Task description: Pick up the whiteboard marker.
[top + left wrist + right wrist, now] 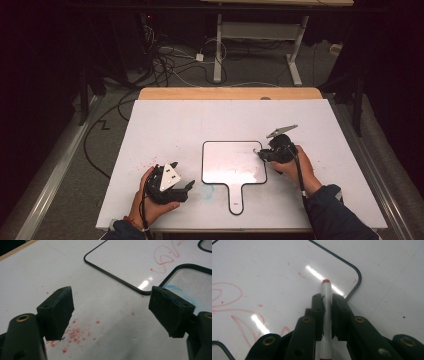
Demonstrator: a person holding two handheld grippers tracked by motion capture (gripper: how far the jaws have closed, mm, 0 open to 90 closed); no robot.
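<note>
A handled whiteboard (234, 165) lies flat on the tabletop (165, 120) near the middle of its front edge, handle toward that edge, with the left gripper (181, 186) just left of it and the right gripper (264, 154), clamping a marker (326, 315), at its right edge.

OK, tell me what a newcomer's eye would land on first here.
The white, black-rimmed paddle-shaped whiteboard at the middle of the white table, with faint red scribbles on it. Next, the right gripper at the board's right edge, clamping a white marker with a red tip. The left gripper hovers open over red specks.
</note>
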